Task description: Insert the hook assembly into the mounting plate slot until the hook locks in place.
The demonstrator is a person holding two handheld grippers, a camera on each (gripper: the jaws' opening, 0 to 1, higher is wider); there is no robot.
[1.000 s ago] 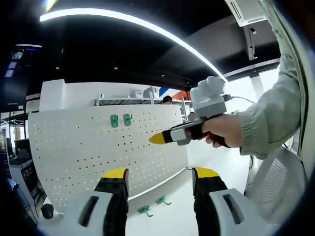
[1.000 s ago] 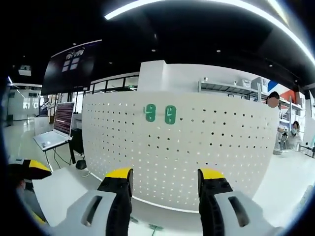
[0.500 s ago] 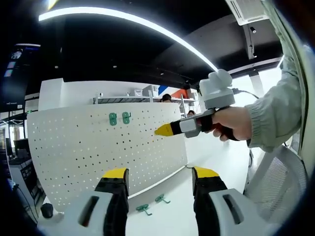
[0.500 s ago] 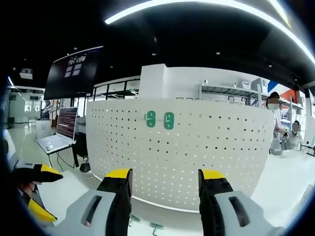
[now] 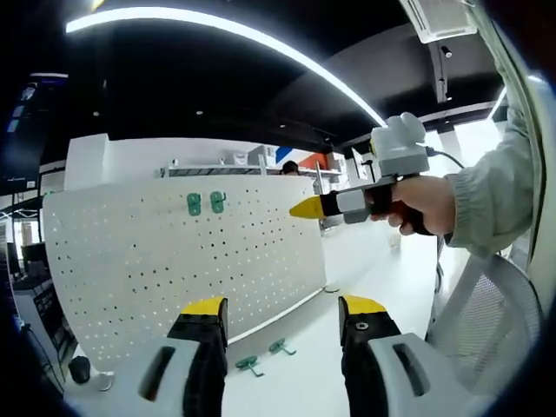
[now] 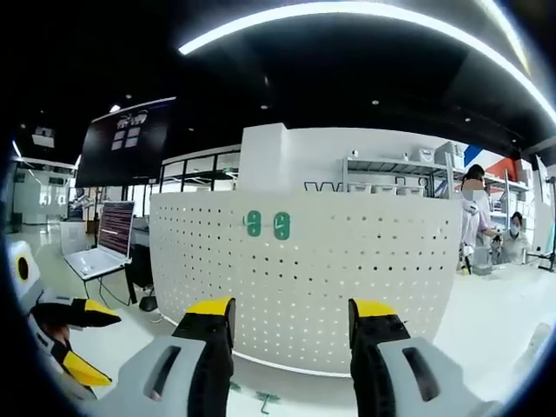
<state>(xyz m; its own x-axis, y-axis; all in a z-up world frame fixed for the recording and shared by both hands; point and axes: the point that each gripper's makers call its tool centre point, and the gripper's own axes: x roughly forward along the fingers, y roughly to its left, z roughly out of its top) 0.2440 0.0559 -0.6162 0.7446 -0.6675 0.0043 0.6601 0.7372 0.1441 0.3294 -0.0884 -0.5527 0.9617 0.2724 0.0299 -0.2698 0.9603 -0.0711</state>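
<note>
A white perforated mounting plate [image 5: 174, 261] [image 6: 347, 278] stands upright on the white table. Two green hooks [image 5: 205, 203] [image 6: 266, 224] hang side by side near its top edge. Two more green hooks [image 5: 261, 356] lie loose on the table at the plate's foot. My left gripper [image 5: 282, 314] is open and empty, well short of the plate. My right gripper [image 6: 291, 313] is open and empty too, facing the plate; in the left gripper view it shows held in a hand at the upper right [image 5: 306, 208]. The left gripper's yellow tips [image 6: 82, 339] enter the right gripper view at the lower left.
A laptop [image 6: 109, 243] sits on a table at the left behind the plate. Shelving [image 6: 417, 169] and people [image 6: 473, 217] stand in the background at the right. A mesh chair back [image 5: 486, 321] is at my right. A small dark object [image 5: 80, 369] lies by the plate's left foot.
Both cameras have pulled back from the plate, which looks smaller now. In the left gripper view the right gripper has drifted right and slightly up.
</note>
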